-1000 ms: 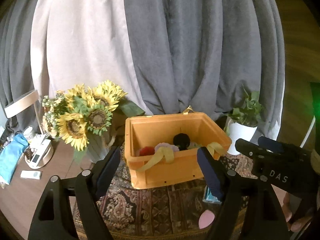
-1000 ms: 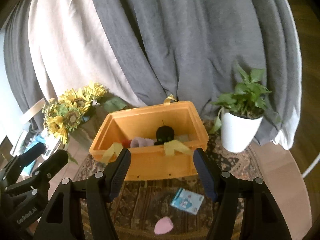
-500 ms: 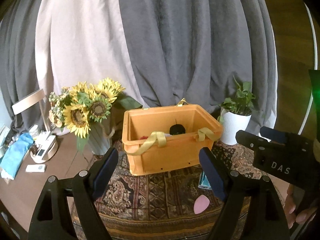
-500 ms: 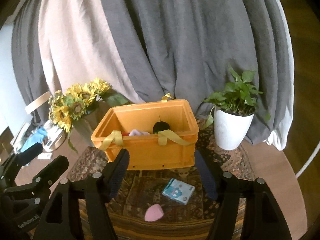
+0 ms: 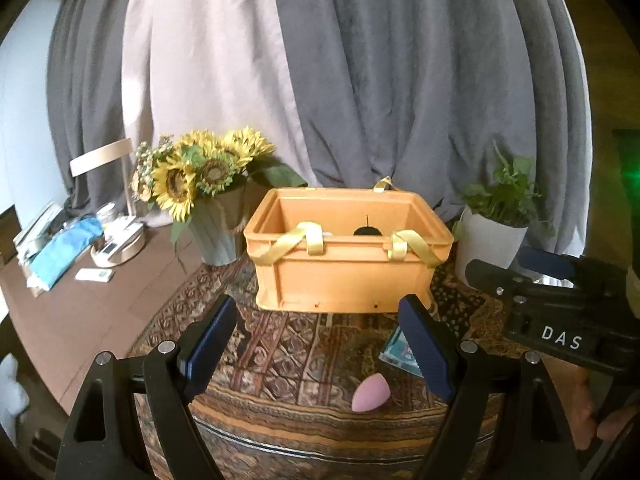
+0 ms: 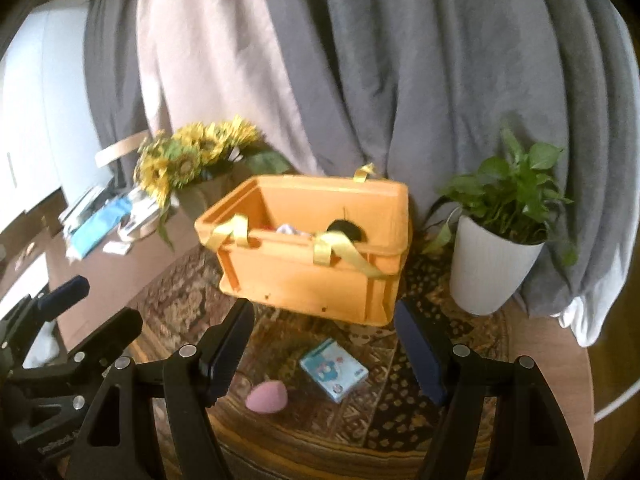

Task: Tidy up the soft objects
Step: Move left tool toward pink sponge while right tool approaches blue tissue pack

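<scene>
1. far left on the wooden table [image 5: 132, 288]: one bunch of sunflowers [image 5: 200, 172] in a pale vase, with small clutter behind it, too blurred to count.
2. left gripper [image 5: 316, 344]: jaws apart with nothing between them, pointing down at the patterned rug [image 5: 304, 340].
3. middle: one orange crate [image 5: 344, 268] with yellow ribbon handles stands on the rug. a dark round thing [image 6: 346, 230] and something pale show just over its rim; the rest of its contents are hidden.
4. in front of the crate, loose on the rug: one pink egg-shaped sponge [image 6: 267, 397] and, just beside it to the right, one small blue-and-white packet [image 6: 334, 369], not touching.
5. handling, as a judgement: the sponge looks light and squashy; pinch it across its fat middle, since the tapered end may squirt out. the packet looks flat and soft, best taken across its short sides.
6. right gripper [image 6: 324, 352]: jaws have just been opening and stand apart, empty, above sponge and packet.
7. far right: one potted plant [image 6: 496, 264] in a white pot.
</scene>
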